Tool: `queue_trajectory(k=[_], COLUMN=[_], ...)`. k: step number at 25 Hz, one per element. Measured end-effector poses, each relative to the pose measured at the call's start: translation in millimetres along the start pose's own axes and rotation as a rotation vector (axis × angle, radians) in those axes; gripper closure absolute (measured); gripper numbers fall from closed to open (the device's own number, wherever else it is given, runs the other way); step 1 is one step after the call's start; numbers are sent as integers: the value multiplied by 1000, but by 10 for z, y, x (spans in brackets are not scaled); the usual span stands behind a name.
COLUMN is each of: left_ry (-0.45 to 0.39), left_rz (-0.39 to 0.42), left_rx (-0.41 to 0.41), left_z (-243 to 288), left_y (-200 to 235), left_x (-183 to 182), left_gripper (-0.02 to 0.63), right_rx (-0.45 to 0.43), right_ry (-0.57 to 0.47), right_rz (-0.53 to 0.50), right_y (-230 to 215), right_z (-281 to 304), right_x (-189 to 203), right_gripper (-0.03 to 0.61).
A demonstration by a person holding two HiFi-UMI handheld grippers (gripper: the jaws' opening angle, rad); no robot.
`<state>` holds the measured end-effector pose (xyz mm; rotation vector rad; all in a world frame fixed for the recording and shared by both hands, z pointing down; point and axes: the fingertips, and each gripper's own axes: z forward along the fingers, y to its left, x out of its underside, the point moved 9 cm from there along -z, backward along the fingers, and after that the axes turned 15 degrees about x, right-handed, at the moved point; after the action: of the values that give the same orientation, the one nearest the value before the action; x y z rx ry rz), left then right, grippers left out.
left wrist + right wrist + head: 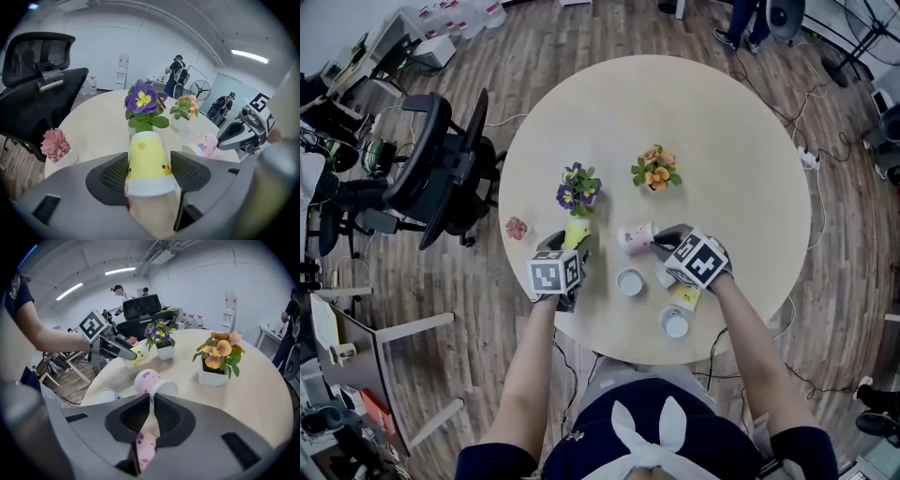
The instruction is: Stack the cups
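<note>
My left gripper (567, 246) is shut on a yellow paper cup (576, 233), which stands upside down on the round table (741, 169); the pads press its sides (147, 161). My right gripper (661, 242) is shut on the rim wall of a pink cup (636, 238) lying on its side, mouth toward me (152, 383). One jaw is inside the mouth and one outside. A white cup (630, 281) stands open end up between the grippers. A second yellow cup (685, 297) and a blue-and-white cup (674, 322) sit under my right wrist near the table edge.
A purple flower pot (577, 187) stands just beyond the yellow cup, an orange flower pot (655, 169) beyond the pink one. A small pink flower (517, 228) sits at the table's left edge. A black office chair (441, 169) is left of the table.
</note>
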<state>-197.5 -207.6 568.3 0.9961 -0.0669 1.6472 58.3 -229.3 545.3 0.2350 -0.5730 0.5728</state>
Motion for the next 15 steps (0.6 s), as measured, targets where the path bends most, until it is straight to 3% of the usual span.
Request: queue_trajectory(k=[7,11,15], left_ry=[-143,-232,-260], left_rz=[27,28,61], left_rx=[12,18,16], left_z=[-78,-110,-93], left_y=[-129,-202,-275], left_x=[198,345,538], left_gripper=[321,321,322], right_rx=[130,165,181], right_ry=[-4,-18,-23], right_rz=[-129,-123,-88], right_y=[109,153,172], right_z=[-278,-425,-528], right_x=[-13,46,130], right_gripper=[541,543,543])
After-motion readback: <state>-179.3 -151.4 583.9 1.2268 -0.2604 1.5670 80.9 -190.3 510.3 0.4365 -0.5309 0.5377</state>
